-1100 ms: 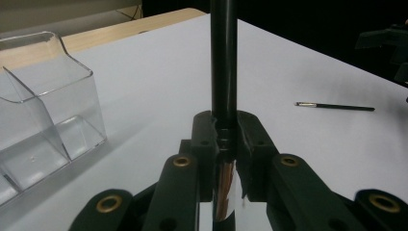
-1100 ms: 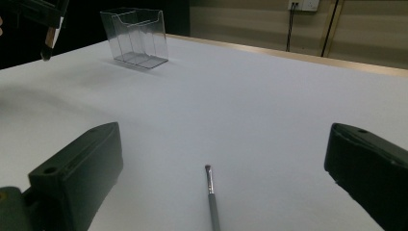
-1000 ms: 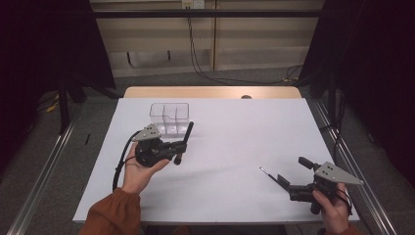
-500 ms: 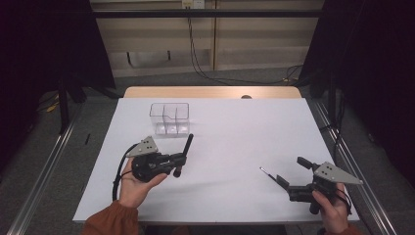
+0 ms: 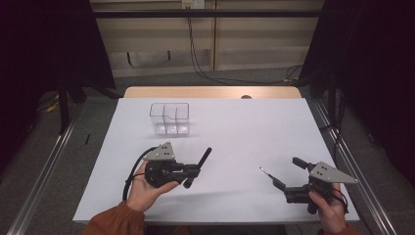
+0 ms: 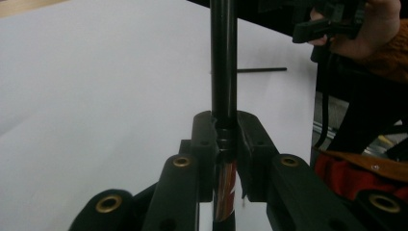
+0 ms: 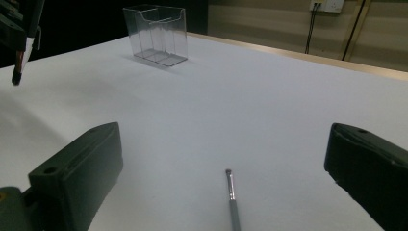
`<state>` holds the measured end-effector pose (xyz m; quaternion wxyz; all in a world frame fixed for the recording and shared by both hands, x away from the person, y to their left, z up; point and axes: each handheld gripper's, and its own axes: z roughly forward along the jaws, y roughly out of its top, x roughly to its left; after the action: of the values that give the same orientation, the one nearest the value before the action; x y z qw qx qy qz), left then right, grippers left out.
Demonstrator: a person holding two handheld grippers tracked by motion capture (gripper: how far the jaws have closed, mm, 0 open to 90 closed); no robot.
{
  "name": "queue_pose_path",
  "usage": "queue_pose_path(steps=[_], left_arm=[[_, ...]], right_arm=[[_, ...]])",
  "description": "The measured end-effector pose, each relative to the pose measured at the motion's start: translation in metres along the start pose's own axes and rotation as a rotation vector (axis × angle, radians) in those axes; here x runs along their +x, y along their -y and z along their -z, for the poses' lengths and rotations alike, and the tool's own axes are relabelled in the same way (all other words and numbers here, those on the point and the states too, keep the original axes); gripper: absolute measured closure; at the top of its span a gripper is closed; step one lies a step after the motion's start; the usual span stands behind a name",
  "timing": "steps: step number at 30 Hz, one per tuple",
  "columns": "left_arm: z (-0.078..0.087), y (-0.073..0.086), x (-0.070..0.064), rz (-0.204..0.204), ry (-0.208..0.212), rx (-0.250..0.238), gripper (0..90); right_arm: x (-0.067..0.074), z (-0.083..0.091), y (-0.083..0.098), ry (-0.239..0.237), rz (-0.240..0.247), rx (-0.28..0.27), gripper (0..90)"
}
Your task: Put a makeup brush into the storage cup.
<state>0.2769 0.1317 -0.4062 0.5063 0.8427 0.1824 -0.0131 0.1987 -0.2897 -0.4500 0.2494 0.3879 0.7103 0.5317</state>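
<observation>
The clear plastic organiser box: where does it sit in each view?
High view: the clear organiser box stands left of centre on the far part of the white table.
Left gripper view: not in it.
Right gripper view: box at upper left.
Shared landmark: the thin dark brush lying on the table.

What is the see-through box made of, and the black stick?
The box looks like clear hard plastic: the white table shows through its glossy walls. The black stick, clamped in the left gripper, looks like smooth plastic or coated metal; its faint sheen leaves that open.
</observation>
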Motion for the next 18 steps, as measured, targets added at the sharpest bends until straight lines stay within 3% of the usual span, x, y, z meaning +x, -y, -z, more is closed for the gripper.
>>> queue_pose_path(steps=[3,6,9,18], left_arm=[[-0.003,-0.004,-0.002,-0.013,0.043,0.021,79.0],[-0.007,-0.008,-0.005,-0.036,0.05,0.051,79.0],[-0.011,-0.011,-0.006,-0.06,0.04,0.084,79.0],[-0.013,-0.016,-0.007,-0.065,0.021,0.159,79.1]], right_arm=[[0.002,-0.006,-0.001,-0.015,0.011,0.016,0.0],[0.004,-0.011,-0.003,-0.034,0.023,0.025,0.0],[0.006,-0.014,-0.005,-0.045,0.029,0.026,0.0],[0.012,-0.024,-0.014,-0.073,0.055,0.033,0.0]])
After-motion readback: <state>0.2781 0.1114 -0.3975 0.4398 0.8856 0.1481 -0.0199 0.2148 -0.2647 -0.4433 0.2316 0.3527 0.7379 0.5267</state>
